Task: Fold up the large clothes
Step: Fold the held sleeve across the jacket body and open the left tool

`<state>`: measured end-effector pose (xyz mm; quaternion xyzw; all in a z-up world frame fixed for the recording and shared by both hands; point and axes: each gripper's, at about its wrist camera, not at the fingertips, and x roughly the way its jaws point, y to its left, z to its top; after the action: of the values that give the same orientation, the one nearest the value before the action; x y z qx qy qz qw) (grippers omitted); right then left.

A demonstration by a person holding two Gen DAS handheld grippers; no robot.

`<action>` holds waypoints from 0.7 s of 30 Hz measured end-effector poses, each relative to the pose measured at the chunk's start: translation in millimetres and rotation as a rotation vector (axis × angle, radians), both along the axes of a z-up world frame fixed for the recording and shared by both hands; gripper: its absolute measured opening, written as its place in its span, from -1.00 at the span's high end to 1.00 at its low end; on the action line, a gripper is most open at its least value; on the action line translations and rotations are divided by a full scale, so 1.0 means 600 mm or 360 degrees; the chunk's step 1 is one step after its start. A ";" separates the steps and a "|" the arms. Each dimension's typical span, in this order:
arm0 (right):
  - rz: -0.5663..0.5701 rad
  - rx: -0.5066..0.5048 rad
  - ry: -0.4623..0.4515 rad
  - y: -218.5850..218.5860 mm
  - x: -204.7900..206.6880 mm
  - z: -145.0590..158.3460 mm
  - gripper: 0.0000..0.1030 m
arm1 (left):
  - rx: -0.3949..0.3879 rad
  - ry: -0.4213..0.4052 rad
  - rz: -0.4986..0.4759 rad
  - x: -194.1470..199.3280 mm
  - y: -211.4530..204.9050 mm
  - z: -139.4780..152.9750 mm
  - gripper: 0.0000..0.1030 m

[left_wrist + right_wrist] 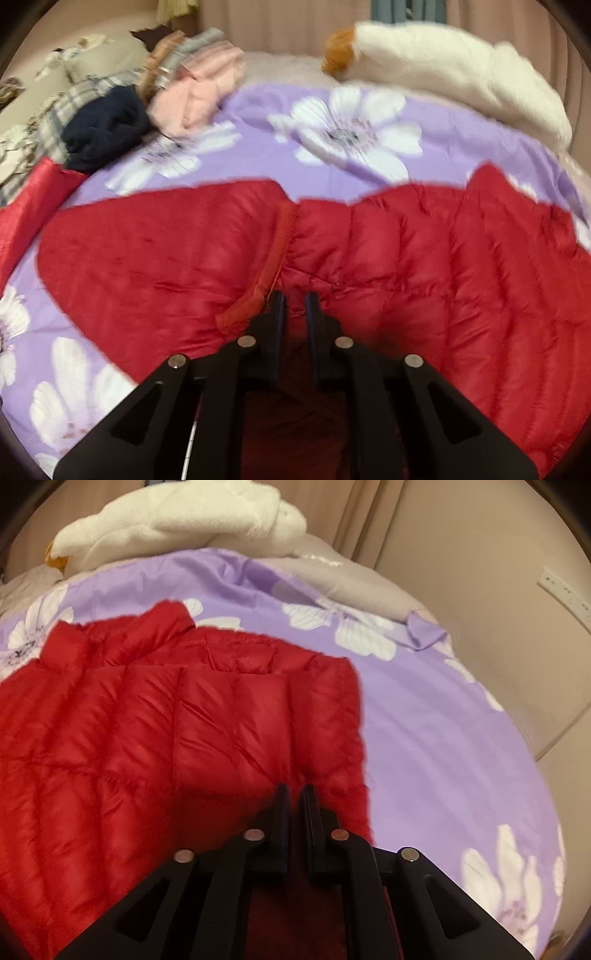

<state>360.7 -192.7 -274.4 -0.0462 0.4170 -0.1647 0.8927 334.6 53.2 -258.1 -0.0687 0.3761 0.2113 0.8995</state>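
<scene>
A red quilted puffer jacket [406, 258] lies spread on a purple flowered bed cover [258, 122]. My left gripper [295, 301] is shut on a fold of the jacket next to its ribbed hem edge [273, 258]. The jacket's smooth lining side [147, 251] lies to the left. In the right wrist view the jacket [147, 720] fills the left half, with its collar [162, 624] at the far end. My right gripper [293, 794] is shut on the jacket near its right edge.
A pile of folded clothes [177, 88], pink, grey and navy, sits at the far left of the bed. A white plush toy [443, 62] lies at the far edge, also in the right wrist view [177, 520]. A beige blanket [351, 579] and a wall [498, 590] are to the right.
</scene>
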 end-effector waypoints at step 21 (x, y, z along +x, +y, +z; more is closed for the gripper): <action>-0.0051 0.0535 -0.0409 -0.184 -0.204 0.265 0.85 | -0.0535 -0.0074 0.0625 -0.211 0.404 0.071 -0.04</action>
<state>238.1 -302.9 -115.3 0.1313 0.3221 -0.1116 0.9309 208.2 295.3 -215.4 -0.2939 0.3646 0.3148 0.8256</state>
